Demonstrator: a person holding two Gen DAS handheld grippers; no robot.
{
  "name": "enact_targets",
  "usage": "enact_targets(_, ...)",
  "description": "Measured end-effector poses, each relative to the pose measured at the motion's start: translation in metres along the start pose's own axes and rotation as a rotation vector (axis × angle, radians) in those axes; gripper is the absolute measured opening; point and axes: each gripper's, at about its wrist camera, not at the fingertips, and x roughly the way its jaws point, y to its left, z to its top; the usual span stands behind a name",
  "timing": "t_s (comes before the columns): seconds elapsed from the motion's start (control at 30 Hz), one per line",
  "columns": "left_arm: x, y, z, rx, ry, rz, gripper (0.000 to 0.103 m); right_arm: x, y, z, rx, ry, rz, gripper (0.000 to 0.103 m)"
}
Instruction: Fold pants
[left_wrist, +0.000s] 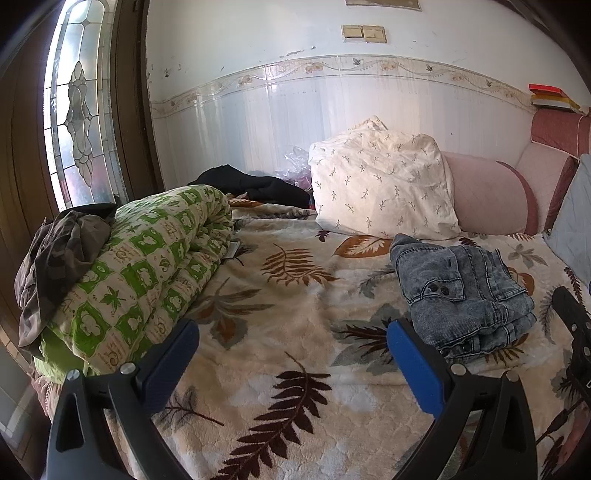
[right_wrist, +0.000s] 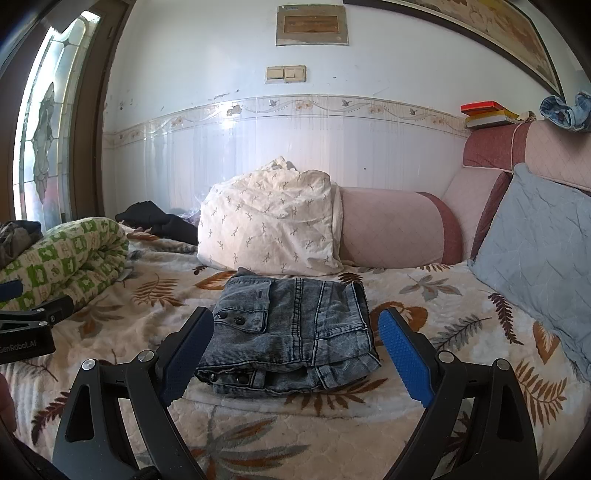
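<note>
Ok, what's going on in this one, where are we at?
A person holding two handheld claws is folding pants on a bed. The grey jeans already lie folded in a compact stack on the leaf-print blanket. The right claw hovers open in front of them; the left claw is open off to their left, holding nothing.

Folded jeans (right_wrist: 291, 332) on leaf-print bed (right_wrist: 461, 306)

The pants (right_wrist: 291, 332) are grey-blue washed denim, already folded up into a chunky, roughly square stack with dark snap buttons showing on a pocket flap and along the bottom edge, lying flat on the leaf-print bed (right_wrist: 436, 373) just in front of the white pillow (right_wrist: 269, 225).
</note>
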Motion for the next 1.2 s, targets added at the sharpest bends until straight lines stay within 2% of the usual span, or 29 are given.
enact_targets(1.2,-0.0072,0.0073,-0.0043,0.001,0.001,-0.005,0.103,-0.0057,0.0052,-0.0026,-0.013,0.008,0.0,0.091)
